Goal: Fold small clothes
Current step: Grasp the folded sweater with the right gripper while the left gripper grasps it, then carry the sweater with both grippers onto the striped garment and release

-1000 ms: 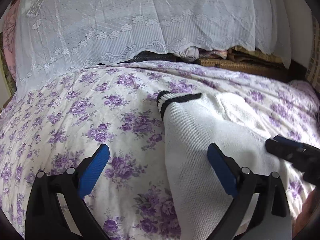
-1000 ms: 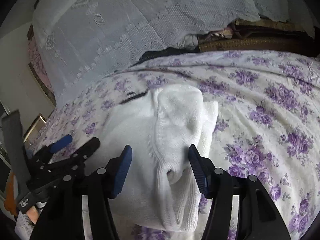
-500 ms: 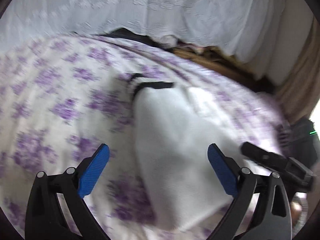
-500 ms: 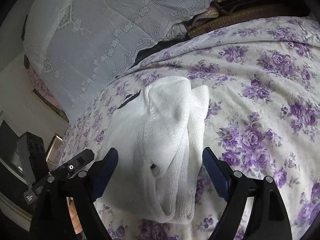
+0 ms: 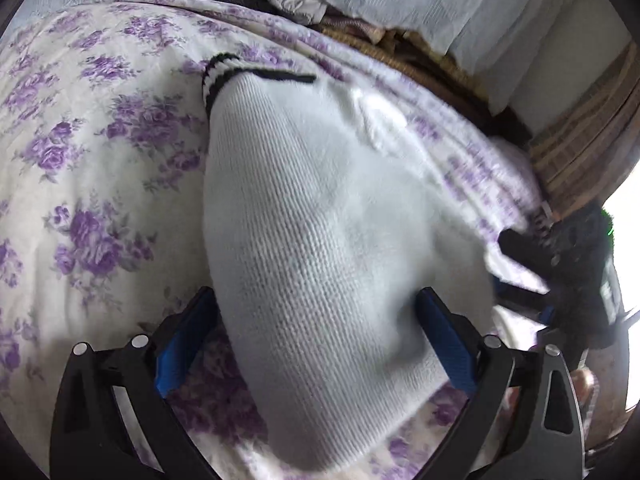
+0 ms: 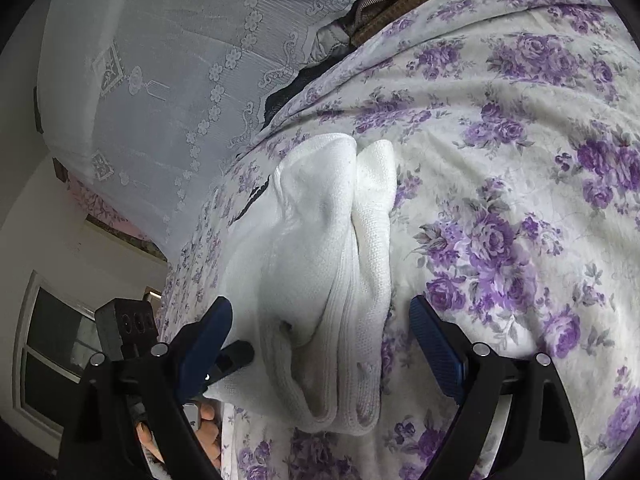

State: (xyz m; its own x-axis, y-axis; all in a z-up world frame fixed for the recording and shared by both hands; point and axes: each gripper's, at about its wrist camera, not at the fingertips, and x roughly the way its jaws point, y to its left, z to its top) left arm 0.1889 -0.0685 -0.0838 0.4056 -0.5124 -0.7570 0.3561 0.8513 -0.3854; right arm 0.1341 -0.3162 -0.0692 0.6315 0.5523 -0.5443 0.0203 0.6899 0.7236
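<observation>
A white knitted garment (image 5: 320, 240) with black-striped trim (image 5: 216, 76) lies folded on the purple-flowered bedspread (image 5: 80, 160). My left gripper (image 5: 316, 336) is open, its blue pads either side of the garment's near end. In the right wrist view the garment (image 6: 332, 272) shows bunched folds and stacked edges. My right gripper (image 6: 320, 340) is open and straddles that end. The right gripper shows at the right edge of the left wrist view (image 5: 560, 264). The left gripper's finger shows behind my right gripper's left pad (image 6: 236, 354).
A white lace cloth (image 6: 180, 60) hangs behind the bed, with piled fabrics and a woven mat (image 5: 440, 60) under it. A window (image 6: 52, 344) and wall are at the left in the right wrist view. The bedspread (image 6: 520, 200) stretches to the right.
Both grippers have moved in closer to the garment, which now fills the space between each pair of pads. The right gripper opened wider than a second ago.
</observation>
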